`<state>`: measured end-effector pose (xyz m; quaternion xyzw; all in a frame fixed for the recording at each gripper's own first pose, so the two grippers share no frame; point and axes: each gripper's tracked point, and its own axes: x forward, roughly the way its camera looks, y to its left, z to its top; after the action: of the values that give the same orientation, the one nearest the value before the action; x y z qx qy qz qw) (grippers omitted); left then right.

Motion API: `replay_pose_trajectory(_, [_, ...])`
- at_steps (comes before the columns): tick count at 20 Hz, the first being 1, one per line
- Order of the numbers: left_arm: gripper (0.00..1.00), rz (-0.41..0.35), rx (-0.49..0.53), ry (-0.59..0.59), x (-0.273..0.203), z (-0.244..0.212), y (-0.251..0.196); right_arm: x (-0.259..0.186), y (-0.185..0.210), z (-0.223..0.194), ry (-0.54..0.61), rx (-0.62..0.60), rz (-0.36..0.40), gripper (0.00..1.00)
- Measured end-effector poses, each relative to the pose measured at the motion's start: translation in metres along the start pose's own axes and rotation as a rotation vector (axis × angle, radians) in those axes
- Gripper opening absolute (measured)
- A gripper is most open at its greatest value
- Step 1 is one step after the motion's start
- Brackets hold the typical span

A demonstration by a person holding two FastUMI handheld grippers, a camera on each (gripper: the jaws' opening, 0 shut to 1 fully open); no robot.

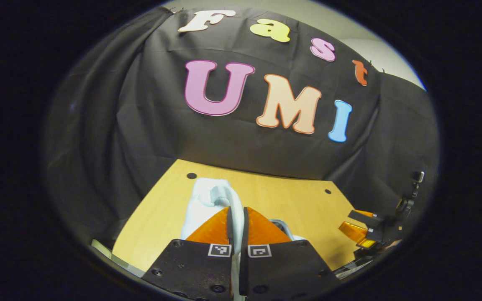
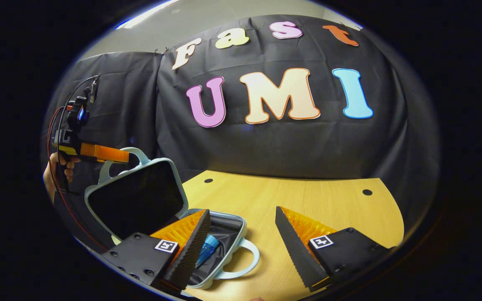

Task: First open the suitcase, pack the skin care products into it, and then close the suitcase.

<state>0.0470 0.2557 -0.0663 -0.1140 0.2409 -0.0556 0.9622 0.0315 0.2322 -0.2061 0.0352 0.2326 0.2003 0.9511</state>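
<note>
the left gripper [image 1: 237, 225] fingers pinch the lid handle [image 1: 229, 200] at 12 o'clock, right gripper [image 2: 241, 242] fingers open; lower the lid [image 2: 136, 200] slowly onto the suitcase [image 2: 228, 251].

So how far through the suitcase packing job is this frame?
The suitcase stands open, and a blue-capped item, probably a skin care product, lies in its lower half. In hand: the left gripper is shut on the lid handle, holding the lid up. The right gripper hangs open over the table, empty. Closing is still left; whether more products remain can't be told.
</note>
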Motion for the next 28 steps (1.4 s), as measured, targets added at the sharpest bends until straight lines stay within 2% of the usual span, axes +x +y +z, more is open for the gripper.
replay_pose_trajectory(1, [0.00,-0.035,-0.014,0.002,0.003,-0.002,-0.015,-0.002,-0.005,0.001,-0.002,0.003,-0.004,0.93])
replay_pose_trajectory(2, [0.00,-0.071,-0.023,0.007,0.007,-0.005,-0.031,-0.003,-0.009,0.002,-0.006,0.006,-0.011,0.98])
replay_pose_trajectory(4, [0.00,-0.115,-0.024,0.020,0.013,-0.012,-0.052,-0.009,-0.016,0.004,-0.012,0.012,-0.024,0.98])
replay_pose_trajectory(16, [0.00,-0.217,0.022,0.140,0.049,-0.068,-0.137,-0.039,-0.069,0.007,-0.026,0.024,-0.122,0.98])
replay_pose_trajectory(21, [0.03,-0.209,0.057,0.207,0.065,-0.108,-0.162,-0.055,-0.089,0.006,-0.022,0.013,-0.124,0.98])
replay_pose_trajectory(22, [0.03,-0.200,0.065,0.218,0.069,-0.116,-0.167,-0.058,-0.095,0.005,-0.020,0.006,-0.121,0.93])
replay_pose_trajectory(23, [0.03,-0.191,0.074,0.228,0.073,-0.123,-0.172,-0.061,-0.101,0.004,-0.016,0.000,-0.117,0.98])
replay_pose_trajectory(24, [0.04,-0.176,0.080,0.238,0.077,-0.132,-0.176,-0.064,-0.107,0.003,-0.013,-0.004,-0.113,0.93])
replay_pose_trajectory(25, [0.05,-0.163,0.088,0.246,0.080,-0.140,-0.180,-0.068,-0.113,0.004,-0.014,-0.005,-0.105,0.98])
replay_pose_trajectory(26, [0.09,-0.147,0.099,0.263,0.085,-0.153,-0.184,-0.071,-0.118,0.006,-0.017,-0.004,-0.095,0.98])
replay_pose_trajectory(28, [0.06,-0.109,0.131,0.286,0.095,-0.170,-0.188,-0.077,-0.130,0.012,-0.027,-0.008,-0.079,0.98])
